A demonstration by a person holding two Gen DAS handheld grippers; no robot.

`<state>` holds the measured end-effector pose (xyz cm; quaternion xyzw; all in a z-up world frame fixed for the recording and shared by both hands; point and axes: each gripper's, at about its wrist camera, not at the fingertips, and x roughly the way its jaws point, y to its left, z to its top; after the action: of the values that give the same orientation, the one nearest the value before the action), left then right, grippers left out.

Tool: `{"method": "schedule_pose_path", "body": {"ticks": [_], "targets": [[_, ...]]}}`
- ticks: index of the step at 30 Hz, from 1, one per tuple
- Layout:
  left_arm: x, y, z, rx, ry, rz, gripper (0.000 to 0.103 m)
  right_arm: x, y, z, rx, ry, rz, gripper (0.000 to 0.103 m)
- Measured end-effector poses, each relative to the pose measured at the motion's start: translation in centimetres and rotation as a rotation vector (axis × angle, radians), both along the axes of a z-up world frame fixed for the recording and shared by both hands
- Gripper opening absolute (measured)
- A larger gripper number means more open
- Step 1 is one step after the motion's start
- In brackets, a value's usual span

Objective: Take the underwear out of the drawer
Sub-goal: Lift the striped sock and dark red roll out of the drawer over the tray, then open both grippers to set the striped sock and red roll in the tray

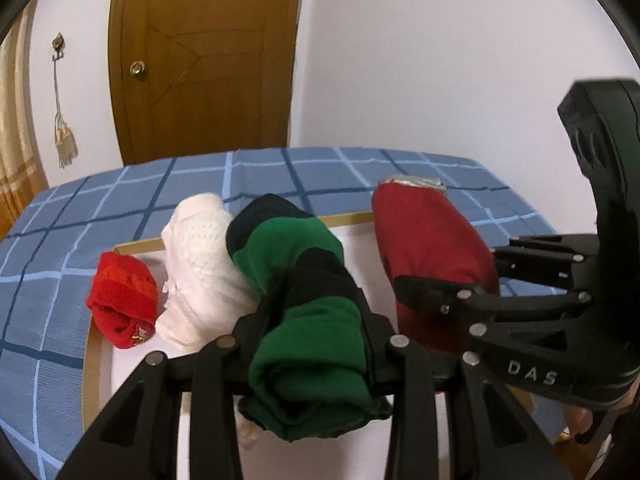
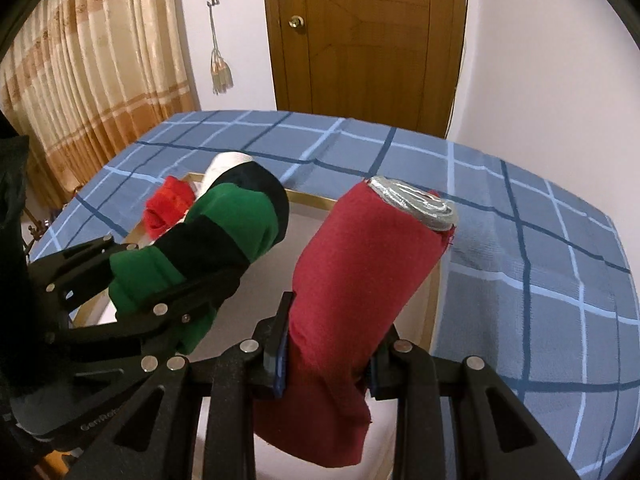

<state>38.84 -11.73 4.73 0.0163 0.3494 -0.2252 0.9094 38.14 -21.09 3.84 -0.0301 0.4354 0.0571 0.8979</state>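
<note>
A: Left claw [image 1: 316,344]?
B: Pinching the green-and-black roll [image 1: 304,312], lifted over the drawer [image 1: 132,245].

A: Right claw [image 2: 326,356]?
B: Clamped on the dark red roll [image 2: 360,272], silver waistband end up, also above the drawer.

A: Left inside?
B: Bright red roll [image 1: 122,300] and white roll [image 1: 200,256], touching, at the drawer's left side.

A: Underneath?
B: Blue checked bedsheet [image 2: 520,248]. Wooden door [image 2: 360,40] and curtain [image 2: 88,80] behind.
</note>
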Motion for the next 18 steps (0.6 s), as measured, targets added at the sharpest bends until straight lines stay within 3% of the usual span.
{"method": "schedule_pose_path", "body": {"ticks": [8,18], "targets": [[1.5,0.5,-1.5,0.011,0.042,0.063,0.035,3.9,0.7,-1.9,0.004,0.075,0.036,0.031],[2.2,-0.1,-2.3,0.053,0.103,0.073,0.034,6.9,1.2,-4.2,0.063,0.146,0.045,0.030]]}}
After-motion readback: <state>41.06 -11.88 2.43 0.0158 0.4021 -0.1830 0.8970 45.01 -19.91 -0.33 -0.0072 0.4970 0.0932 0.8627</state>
